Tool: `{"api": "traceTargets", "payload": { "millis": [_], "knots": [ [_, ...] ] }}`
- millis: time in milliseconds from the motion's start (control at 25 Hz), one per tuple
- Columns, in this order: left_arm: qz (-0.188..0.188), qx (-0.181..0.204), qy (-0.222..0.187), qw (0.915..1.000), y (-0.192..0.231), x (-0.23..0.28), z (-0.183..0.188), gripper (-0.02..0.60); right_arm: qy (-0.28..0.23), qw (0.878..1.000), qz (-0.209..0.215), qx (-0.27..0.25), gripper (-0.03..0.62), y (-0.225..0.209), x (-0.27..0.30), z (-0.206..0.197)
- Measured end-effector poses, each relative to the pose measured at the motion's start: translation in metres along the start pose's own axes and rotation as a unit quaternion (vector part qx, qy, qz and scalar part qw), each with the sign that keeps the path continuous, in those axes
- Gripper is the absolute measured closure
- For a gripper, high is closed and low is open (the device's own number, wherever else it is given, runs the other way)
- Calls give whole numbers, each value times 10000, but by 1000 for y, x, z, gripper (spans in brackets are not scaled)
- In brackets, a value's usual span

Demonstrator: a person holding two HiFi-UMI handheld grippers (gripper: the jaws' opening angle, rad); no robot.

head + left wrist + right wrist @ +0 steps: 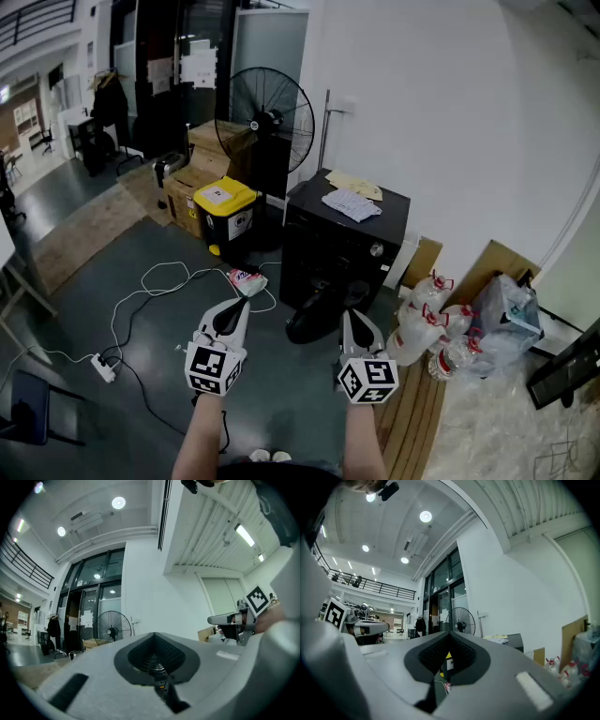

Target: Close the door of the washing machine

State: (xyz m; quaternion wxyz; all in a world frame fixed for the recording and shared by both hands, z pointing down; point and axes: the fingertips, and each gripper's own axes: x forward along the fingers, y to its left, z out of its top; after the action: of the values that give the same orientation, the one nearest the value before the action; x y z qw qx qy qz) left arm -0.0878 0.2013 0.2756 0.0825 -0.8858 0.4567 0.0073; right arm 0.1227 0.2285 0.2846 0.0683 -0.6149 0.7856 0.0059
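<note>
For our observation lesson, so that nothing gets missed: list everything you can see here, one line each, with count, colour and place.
black front-loading washing machine: one, black, against the white wall
round door: one, black, hanging open at the machine's front
papers and cloth: a few, pale, on the machine's top
pedestal fan: one, black, left of the machine
yellow-lidded plastic bin: one, black, below the fan
cardboard boxes: several, brown, behind the bin
cable with power strip: one, white, floor at left
clear plastic bottles: several, red tops, right of the machine
left gripper: one, white, shut, empty
right gripper: one, white, shut, empty
</note>
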Motion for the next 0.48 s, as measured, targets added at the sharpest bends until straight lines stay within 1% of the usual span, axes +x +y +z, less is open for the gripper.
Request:
{"api": "traceTargets", "payload": {
  "millis": [480],
  "knots": [
    [-42,-48,39,10000,0,5,-11,580,3,10000,-50,22,588,-2,1,-5]
  ]
}}
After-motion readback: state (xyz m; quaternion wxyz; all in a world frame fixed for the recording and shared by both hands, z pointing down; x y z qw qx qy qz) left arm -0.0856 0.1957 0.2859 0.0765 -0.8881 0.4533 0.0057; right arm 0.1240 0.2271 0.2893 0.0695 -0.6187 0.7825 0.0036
